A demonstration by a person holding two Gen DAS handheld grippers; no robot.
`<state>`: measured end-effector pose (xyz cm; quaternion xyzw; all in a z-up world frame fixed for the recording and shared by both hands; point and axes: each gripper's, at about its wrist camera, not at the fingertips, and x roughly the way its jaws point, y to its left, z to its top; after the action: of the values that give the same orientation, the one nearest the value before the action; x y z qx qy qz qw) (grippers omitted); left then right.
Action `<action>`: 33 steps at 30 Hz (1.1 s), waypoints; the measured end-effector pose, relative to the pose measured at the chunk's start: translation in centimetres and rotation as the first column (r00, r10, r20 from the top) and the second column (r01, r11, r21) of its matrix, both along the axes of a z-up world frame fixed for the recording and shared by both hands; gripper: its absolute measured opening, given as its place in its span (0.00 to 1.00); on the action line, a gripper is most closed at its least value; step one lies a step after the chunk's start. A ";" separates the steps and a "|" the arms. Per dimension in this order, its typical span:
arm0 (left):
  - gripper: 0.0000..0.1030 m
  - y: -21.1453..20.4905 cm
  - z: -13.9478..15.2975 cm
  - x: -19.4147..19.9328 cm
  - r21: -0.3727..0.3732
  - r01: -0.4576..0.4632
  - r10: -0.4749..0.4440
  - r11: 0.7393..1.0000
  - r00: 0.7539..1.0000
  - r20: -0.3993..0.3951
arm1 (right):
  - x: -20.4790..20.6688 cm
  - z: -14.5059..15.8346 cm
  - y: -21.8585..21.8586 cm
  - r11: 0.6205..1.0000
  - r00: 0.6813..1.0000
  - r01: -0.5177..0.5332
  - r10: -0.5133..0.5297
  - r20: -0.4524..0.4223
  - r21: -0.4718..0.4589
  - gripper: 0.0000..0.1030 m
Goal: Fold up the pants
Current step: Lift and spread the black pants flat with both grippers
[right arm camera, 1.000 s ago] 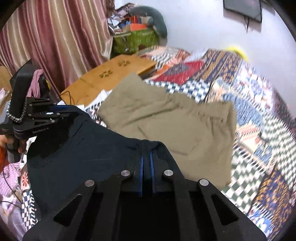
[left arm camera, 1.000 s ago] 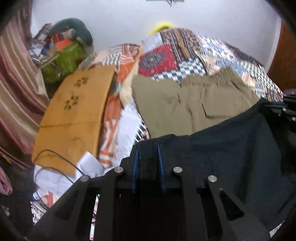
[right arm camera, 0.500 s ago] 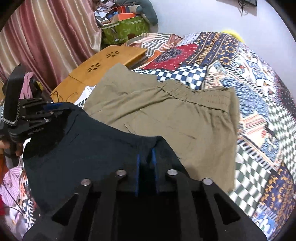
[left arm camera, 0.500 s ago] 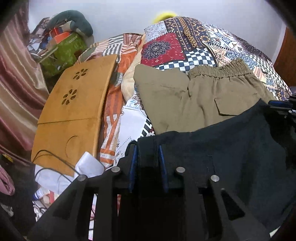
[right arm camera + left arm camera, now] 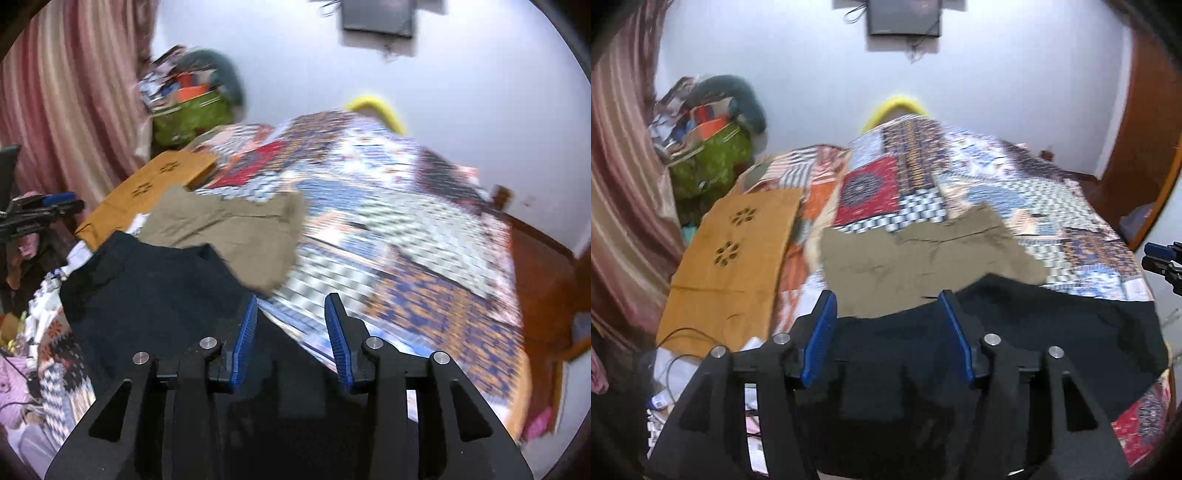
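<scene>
both grippers — left [image 5: 886,325] and right [image 5: 291,321] — have just been opening and grip nothing; the dark pants [image 5: 1052,332] lie released, overlapping the khaki pants [image 5: 923,266].

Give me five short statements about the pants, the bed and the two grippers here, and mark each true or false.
1. The black pants overlap the near edge of the olive pants. True.
2. The left gripper is clamped on black cloth. False: its jaws have just been opening; the pads stand apart.
3. The right gripper is open. True.
4. The olive pants hang from the curtain. False: they lie on the patchwork bedspread.
5. A wooden board lies beside the olive pants. True.
</scene>
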<state>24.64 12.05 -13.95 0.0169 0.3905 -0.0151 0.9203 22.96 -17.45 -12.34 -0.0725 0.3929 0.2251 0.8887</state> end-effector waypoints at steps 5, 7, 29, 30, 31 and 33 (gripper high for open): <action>0.59 -4.9 -0.8 -0.3 -0.012 0.070 -0.070 0.997 0.997 -0.031 | -2.9 0.8 -7.1 0.988 0.988 0.155 -0.154 0.022 -0.009 0.38; 0.59 -7.0 -2.1 -0.1 -0.031 0.095 -0.097 0.995 0.993 -0.074 | -4.2 0.7 -10.4 0.977 0.977 0.214 -0.214 0.014 0.001 0.38; 0.59 -24.8 -11.5 -0.8 0.027 0.327 -0.304 0.945 0.905 -0.297 | -6.3 -10.1 -23.2 0.876 0.870 0.474 -0.451 -0.199 0.087 0.38; 0.60 -24.9 -11.6 -0.9 0.032 0.325 -0.303 0.945 0.907 -0.292 | -6.0 -10.4 -23.3 0.875 0.870 0.475 -0.452 -0.198 0.090 0.38; 0.60 -24.9 -11.6 -0.9 0.031 0.323 -0.301 0.946 0.909 -0.289 | -5.6 -10.7 -23.3 0.875 0.868 0.478 -0.455 -0.200 0.084 0.38; 0.60 -24.8 -11.7 -0.8 0.013 0.314 -0.296 0.949 0.910 -0.291 | -5.1 -11.8 -23.4 0.872 0.859 0.485 -0.461 -0.220 0.066 0.38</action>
<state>23.88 -12.70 -25.65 0.1027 0.5120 -0.1493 0.8397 17.90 -40.86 -24.16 0.1024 0.4706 0.0288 0.8759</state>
